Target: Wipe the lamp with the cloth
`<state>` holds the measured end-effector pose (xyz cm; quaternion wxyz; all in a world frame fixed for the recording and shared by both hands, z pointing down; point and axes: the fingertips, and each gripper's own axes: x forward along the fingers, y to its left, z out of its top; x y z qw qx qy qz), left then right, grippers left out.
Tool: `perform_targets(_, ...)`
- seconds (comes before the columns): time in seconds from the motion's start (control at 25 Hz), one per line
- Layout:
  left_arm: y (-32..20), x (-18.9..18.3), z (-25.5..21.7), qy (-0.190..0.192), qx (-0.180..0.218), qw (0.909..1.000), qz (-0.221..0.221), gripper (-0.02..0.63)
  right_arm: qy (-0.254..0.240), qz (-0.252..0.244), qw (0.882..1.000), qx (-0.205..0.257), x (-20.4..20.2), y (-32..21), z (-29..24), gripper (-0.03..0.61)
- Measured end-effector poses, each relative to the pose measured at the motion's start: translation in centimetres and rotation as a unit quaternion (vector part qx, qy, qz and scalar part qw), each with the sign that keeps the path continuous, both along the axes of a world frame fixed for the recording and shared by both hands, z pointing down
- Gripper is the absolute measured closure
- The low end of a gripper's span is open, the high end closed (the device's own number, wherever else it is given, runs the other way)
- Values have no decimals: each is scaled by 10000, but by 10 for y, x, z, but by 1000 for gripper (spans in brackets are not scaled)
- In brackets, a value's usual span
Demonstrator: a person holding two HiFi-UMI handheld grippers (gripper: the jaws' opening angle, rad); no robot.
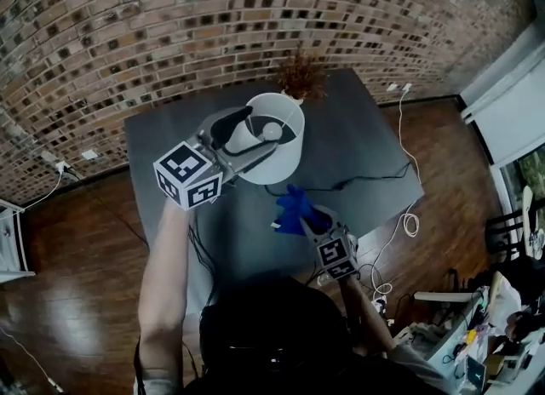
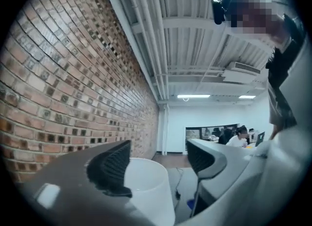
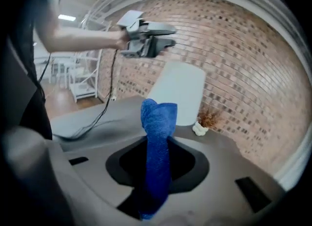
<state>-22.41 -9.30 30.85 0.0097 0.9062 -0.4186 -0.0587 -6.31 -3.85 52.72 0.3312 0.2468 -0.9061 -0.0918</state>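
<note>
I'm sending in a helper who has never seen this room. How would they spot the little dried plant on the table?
Find the brick wall, then the grey table before it. At the table's far edge, just behind the white lamp shade, stands a small pot of dried sprigs. It is the only brown, twiggy thing there.

the left gripper [image 1: 249,143] gapes open over the white lamp [image 1: 283,163] on a grey table [image 1: 362,142], the right gripper [image 1: 312,218] clamping a blue cloth [image 1: 293,209].
</note>
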Motion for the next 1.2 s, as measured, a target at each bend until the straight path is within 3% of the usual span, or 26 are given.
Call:
perform_targets(0.04, 5, 9, 6, -253, -133, 9995, 137, 205, -271, 222, 9993, -150, 7, -6, -8, 468)
perform_targets(0.12, 12, 24, 24, -1138, -296, 9927, 254, 139, -632, 566, 9956, -392, 18, -14, -16, 468)
perform_targets(0.24, 14, 39, 48, -2556, -268, 9663, 153, 146, -1158, 939, 9823, -1135, 24, -14, 5, 468)
perform_targets(0.32, 16, 61, 59, -3242, -102, 9453, 330, 196, -1755, 1163, 9584, -1928, 20, -10, 24, 468)
perform_targets(0.4, 14, 86, 81, -4027, -63, 9138, 530, 213, -2180, 1336, 9343, -2484, 17, -7, 40, 468)
perform_targets(0.52, -10, 82, 121, -5429, -334, 8385, 305, 187, -2459, 1398, 9167, -2823, 5, 2, 57, 468)
perform_targets(0.56, -19, 73, 129, -5720, -469, 8187, 174, 186, -2553, 1388, 9120, -2894, -1, 6, 60, 468)
perform_targets(0.68, -41, 56, 133, -6135, -836, 7852, -65, 194, -2775, 1270, 9015, -3067, -4, 5, 65, 468)
perform_targets(0.76, -49, 52, 132, -6340, -1120, 7652, -1, 322, -2919, 1225, 8929, -3201, 2, -4, 69, 468)
perform_targets(0.84, -47, 53, 133, -6429, -1413, 7523, 265, 358, -3118, 1264, 8797, -3361, 8, -5, 72, 469)
perform_targets(1.04, -28, 61, 136, -6511, -1428, 7432, 571, 413, -3685, 1134, 8643, -3231, 28, -38, 37, 469)
perform_targets(1.12, -21, 63, 136, -6536, -1305, 7436, 534, 414, -3887, 829, 8702, -2913, 31, -63, -4, 469)
perform_targets(1.2, -9, 70, 139, -6644, -1092, 7375, 528, 414, -3916, 296, 8879, -2395, 26, -83, -56, 469)
